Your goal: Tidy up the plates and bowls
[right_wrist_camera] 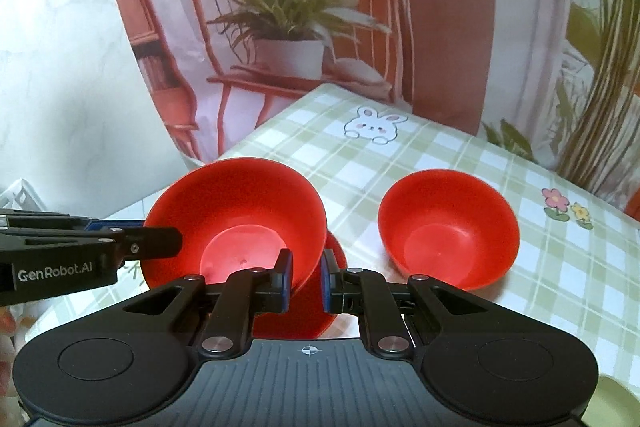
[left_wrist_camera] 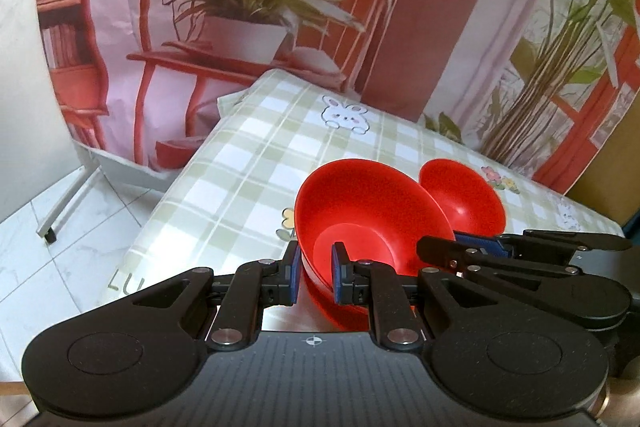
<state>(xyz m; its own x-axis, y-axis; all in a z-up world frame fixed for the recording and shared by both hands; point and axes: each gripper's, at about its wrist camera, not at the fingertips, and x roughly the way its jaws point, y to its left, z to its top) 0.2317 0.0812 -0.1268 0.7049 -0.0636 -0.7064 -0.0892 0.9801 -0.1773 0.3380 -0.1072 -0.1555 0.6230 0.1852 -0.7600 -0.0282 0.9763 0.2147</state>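
From the left wrist view, the left tool (left_wrist_camera: 316,273) is clamped on the near rim of a large red bowl (left_wrist_camera: 360,211), one pad outside the wall and one inside, so the bowl hangs tilted with its mouth turned toward the camera, above the checked cloth of the desk (left_wrist_camera: 248,163). The right tool (left_wrist_camera: 472,247) comes in from the right of this view and pinches the same bowl's rim on the other side; the two-sided hold looks meant to keep the wide bowl steady while it is carried. Behind it a smaller red bowl (left_wrist_camera: 468,195) stands on the cloth, partly hidden by the large one. A backdrop printed with a chair and a potted plant (left_wrist_camera: 256,3) hangs beyond the desk. From the right wrist view, the right tool (right_wrist_camera: 306,277) grips the large red bowl (right_wrist_camera: 240,211) at its near right rim, pads closed on the wall, while the left tool (right_wrist_camera: 160,235) reaches in from the left of this view and holds the far side of the rim. A further red surface shows just below the held bowl; whether it is a second dish I cannot tell. The smaller red bowl (right_wrist_camera: 448,227) sits upright on the desk (right_wrist_camera: 440,147), apart from the held one, to its right; I judge it the likely partner for stacking.
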